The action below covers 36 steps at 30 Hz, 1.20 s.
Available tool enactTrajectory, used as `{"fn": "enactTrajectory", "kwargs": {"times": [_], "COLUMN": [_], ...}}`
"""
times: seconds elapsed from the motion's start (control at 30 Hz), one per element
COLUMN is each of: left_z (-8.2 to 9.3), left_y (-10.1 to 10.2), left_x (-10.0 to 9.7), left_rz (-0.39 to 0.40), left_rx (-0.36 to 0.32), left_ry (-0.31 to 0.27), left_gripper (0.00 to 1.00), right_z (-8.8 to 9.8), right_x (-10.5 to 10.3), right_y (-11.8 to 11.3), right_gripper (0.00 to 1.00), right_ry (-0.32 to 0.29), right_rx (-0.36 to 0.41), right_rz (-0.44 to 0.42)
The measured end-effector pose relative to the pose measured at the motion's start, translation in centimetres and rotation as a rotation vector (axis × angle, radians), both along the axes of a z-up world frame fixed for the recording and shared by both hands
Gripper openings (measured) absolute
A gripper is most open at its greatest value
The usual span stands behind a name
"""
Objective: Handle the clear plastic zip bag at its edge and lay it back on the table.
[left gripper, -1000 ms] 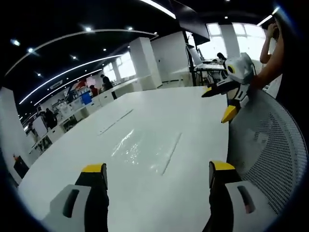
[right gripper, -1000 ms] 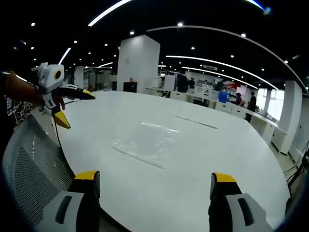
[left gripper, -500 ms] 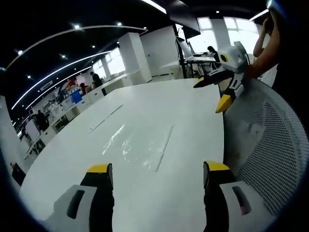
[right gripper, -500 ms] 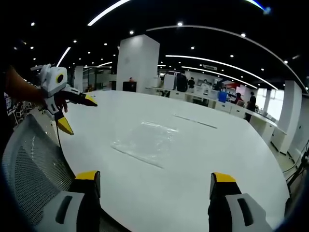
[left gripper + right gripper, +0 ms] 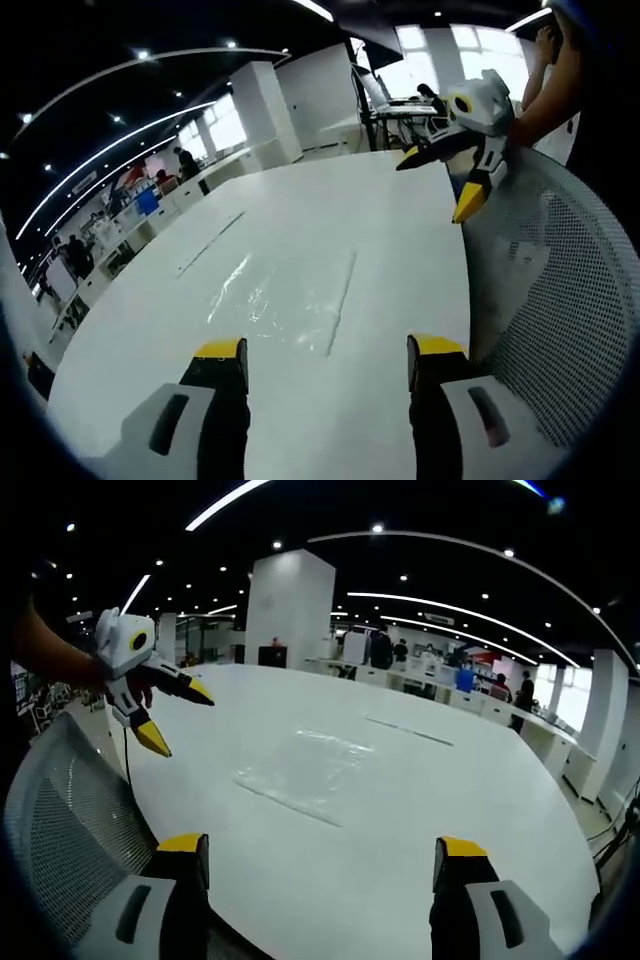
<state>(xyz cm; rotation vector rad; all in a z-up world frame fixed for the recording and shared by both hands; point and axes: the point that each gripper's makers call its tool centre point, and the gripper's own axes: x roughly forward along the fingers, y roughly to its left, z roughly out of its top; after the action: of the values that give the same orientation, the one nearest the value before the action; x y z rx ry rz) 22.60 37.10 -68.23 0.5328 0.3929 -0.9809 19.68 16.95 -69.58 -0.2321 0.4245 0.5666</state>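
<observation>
The clear plastic zip bag (image 5: 285,295) lies flat on the white table (image 5: 180,340), its zip edge toward the right in the left gripper view. In the right gripper view the bag (image 5: 300,770) sits mid-table, beyond the jaws. My left gripper (image 5: 325,350) is open above the table just short of the bag, nothing between its jaws; it also appears at the left (image 5: 175,715), open over the table's edge. My right gripper (image 5: 320,845) is open and empty, and appears at the upper right (image 5: 440,185), held by a person's hand.
A grey mesh chair back (image 5: 560,310) stands by the table's near edge, seen also at lower left (image 5: 60,820). A white pillar (image 5: 285,610) and distant desks with people (image 5: 440,670) lie beyond the table. A thin seam (image 5: 405,732) crosses the far tabletop.
My left gripper has moved forward toward the bag, which now lies closer to its jaws. The right gripper has held nearly still. The bag has stayed flat on the table.
</observation>
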Motion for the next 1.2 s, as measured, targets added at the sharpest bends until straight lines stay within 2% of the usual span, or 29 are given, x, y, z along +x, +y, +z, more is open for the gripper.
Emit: {"fn": "enactTrajectory", "kwargs": {"times": [0.23,0.5,0.73,0.9,1.2], "left_z": [-0.7,-1.4,-2.2,-3.1,-3.8], "left_y": [-0.1,-0.2,-0.6,-0.7,-1.2], "left_x": [0.5,0.9,0.9,1.1,1.4], "left_rz": [-0.013,-0.034,-0.055,-0.060,-0.061], "left_rx": [0.032,0.076,0.104,0.119,0.135], "left_ry": [0.009,0.002,0.013,0.049,0.072], "left_gripper": [0.60,0.51,0.47,0.43,0.39], "right_z": [0.1,0.2,0.1,0.0,0.0], "right_x": [0.0,-0.1,-0.1,-0.1,-0.2], "right_y": [0.0,0.2,0.1,0.0,0.2], "right_gripper": [0.93,0.93,0.92,0.92,0.91], "right_ry": [-0.001,0.000,0.001,0.003,0.009], "right_rx": [0.000,0.001,0.001,0.001,-0.003], "right_rz": [-0.003,0.000,0.000,0.001,0.004]}}
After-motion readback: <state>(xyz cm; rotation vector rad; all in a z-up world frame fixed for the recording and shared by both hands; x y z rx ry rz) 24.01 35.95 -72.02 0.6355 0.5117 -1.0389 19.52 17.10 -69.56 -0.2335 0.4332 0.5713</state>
